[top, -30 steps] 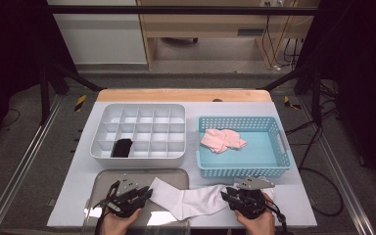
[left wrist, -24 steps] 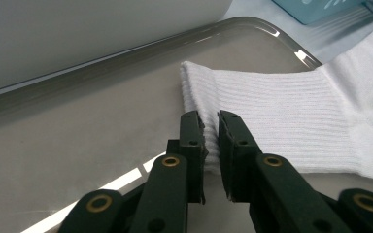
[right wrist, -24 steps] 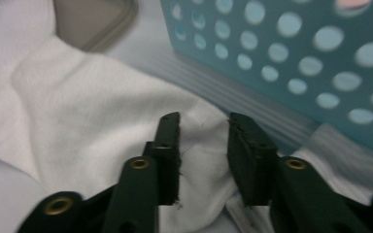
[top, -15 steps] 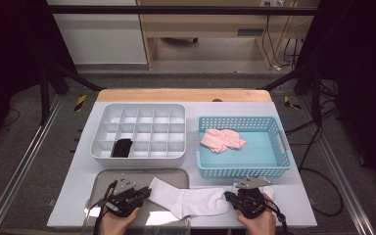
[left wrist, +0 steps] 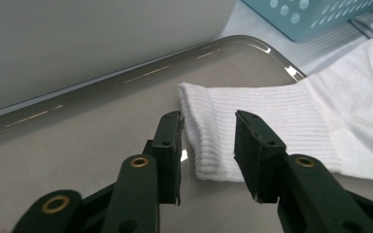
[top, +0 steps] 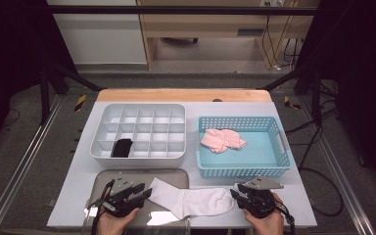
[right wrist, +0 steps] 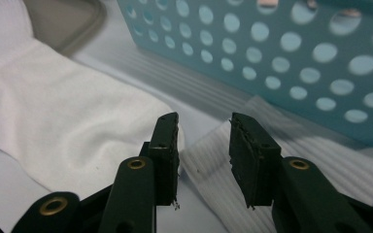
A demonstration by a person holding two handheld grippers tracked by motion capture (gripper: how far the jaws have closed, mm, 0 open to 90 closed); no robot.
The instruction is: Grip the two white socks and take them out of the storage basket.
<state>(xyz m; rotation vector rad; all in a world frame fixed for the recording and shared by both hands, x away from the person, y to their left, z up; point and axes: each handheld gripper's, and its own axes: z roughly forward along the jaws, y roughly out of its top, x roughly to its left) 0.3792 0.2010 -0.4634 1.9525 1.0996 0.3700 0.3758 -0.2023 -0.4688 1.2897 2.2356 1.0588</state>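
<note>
**Ana:** Jaws first. Where do they stand?

**Ben:** Both pairs stand apart with nothing in them. The left gripper has its jaws on either side of the ribbed cuff edge of the white sock, low over the metal tray, but not closed on it. The right gripper is parted too, with the toe end just off its left jaw.

**Ana:** What's different from a second ago?

**Ben:** Not much, but it matters. In the high view, the right gripper has slid a little to the right, away from the toe. The sock now lies flatter and straighter than it did. The left gripper has hardly moved.

**Ana:** So the sock is down?

**Ben:** Yes. It lies stretched along the near edge of the worktop, with its cuff on the tray and its toe on the bare cover in front of the blue basket.

**Ana:** What does that mean for the job?

**Ben:** I'd judge the laying-out is finished and the next hold hasn't been taken. A black item already sits in one cell of the divided white organiser, so folding or rolling this sock for a cell seems likely. The pink pair waits in the basket.
</note>
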